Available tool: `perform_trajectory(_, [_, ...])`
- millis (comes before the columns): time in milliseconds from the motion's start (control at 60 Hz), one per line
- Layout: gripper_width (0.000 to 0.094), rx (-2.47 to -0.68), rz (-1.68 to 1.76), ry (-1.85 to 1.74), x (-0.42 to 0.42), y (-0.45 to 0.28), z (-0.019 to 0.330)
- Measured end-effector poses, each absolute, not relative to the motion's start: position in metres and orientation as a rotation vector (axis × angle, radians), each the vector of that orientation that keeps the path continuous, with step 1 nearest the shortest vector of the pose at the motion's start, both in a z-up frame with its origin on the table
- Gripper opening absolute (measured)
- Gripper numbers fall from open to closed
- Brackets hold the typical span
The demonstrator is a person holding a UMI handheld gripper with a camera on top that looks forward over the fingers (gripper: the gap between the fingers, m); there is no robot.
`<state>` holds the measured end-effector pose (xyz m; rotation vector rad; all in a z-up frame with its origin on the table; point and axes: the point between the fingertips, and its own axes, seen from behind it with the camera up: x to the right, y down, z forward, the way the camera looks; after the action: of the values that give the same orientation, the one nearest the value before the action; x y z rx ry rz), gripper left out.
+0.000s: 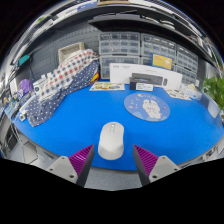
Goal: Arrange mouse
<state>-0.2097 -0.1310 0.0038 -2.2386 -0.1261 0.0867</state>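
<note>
A white computer mouse (111,140) lies on a blue mat (70,125) near its front edge, lengthwise away from me. My gripper (113,160) is open and empty, its two fingers with magenta pads (82,160) set either side of the mouse's near end. The mouse's rear end stands between the fingertips with a gap at each side and rests on the mat.
A round clear disc (147,106) lies on the mat beyond the mouse to the right. A checked cloth (62,78) is heaped at the far left. White boxes (150,73) and drawer cabinets stand along the back. The grey table edge (112,178) runs below the mat.
</note>
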Motion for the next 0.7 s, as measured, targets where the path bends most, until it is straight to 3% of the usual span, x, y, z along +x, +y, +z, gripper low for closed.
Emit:
perform_trajectory(167, [0.0714,-2.279,0.024,-0.124,-0.216,-0.096,-0.012])
perform_trajectory(217, [0.0593,-2.277,0.039,-0.1,-0.219,-0.087,-0.012])
perform_trajectory(300, [0.0514,-2.286,0.033,-0.077,-0.219,-0.081,-0.011])
perform_trajectory(367, [0.0489,-2.302,0.032,-0.074,-0.221,-0.08,-0.013])
perform_trajectory(467, [0.0378,-2.31,0.041,-0.089,-0.222,-0.08,-0.013])
perform_trajectory(483, [0.0426,-2.312,0.04,-0.093,-0.221,-0.081,-0.013])
perform_trajectory(500, [0.0335,-2.31,0.041,-0.096,-0.222,-0.08,-0.013])
perform_trajectory(700, [0.0315,-2.34,0.055,-0.15,-0.23,-0.079,0.004])
